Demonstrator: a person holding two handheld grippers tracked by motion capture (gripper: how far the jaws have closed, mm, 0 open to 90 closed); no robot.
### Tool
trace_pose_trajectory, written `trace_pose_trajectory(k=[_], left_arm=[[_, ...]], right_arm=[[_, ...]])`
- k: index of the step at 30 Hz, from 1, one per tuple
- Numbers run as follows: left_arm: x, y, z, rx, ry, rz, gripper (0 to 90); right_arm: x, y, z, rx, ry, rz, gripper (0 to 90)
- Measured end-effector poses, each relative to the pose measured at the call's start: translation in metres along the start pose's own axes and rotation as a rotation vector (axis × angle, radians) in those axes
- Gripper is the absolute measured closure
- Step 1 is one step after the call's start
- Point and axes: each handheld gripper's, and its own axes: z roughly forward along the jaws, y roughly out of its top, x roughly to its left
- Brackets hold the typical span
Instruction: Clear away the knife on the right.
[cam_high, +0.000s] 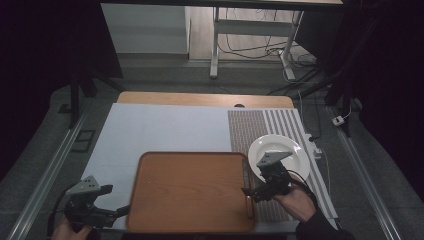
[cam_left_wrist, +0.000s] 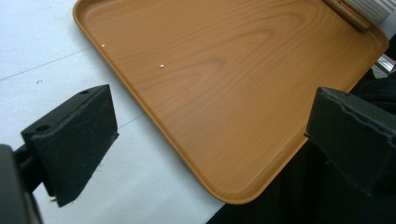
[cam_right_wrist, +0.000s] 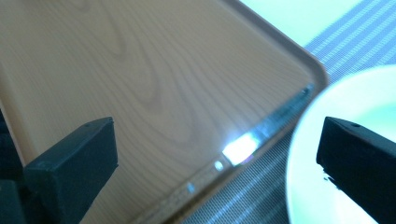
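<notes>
The right claw (cam_high: 248, 192) is spread wide over the tray (cam_high: 190, 192) rim, nothing held; the left claw (cam_high: 117, 202) is likewise parted, empty.

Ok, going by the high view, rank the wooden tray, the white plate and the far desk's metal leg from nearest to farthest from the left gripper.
1. Wooden tray: just right of the left gripper.
2. White plate: beyond the tray's right edge, on the striped mat.
3. Metal leg: on the floor past the table's far edge.
</notes>
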Motion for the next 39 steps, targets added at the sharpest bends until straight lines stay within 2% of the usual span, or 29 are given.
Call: trace_pose_trajectory(k=[5,12,20,31,36,39], left_arm=[[0.000,0.000,0.000,0.002,0.003,0.000,1.9],[0.000,0.000,0.000,0.001,0.006,0.001,1.9],[0.000,0.000,0.000,0.001,0.006,-0.003,1.9],[0.000,0.000,0.000,0.002,0.008,-0.002,1.9],[0.000,-0.001,-0.001,0.000,0.007,-0.004,1.9],[0.001,0.000,0.000,-0.002,0.006,-0.001,1.9]], right_arm=[[-0.003,-0.012,-0.016,-0.031,-0.010,0.046,0.0],[-0.006,-0.032,-0.033,-0.053,-0.072,0.096,0.0],[-0.011,-0.052,-0.051,-0.114,-0.126,0.185,0.0],[-0.014,-0.080,-0.072,-0.164,-0.199,0.298,0.0],[-0.012,-0.087,-0.081,-0.170,-0.232,0.326,0.0],[-0.011,-0.088,-0.081,-0.160,-0.242,0.325,0.0]])
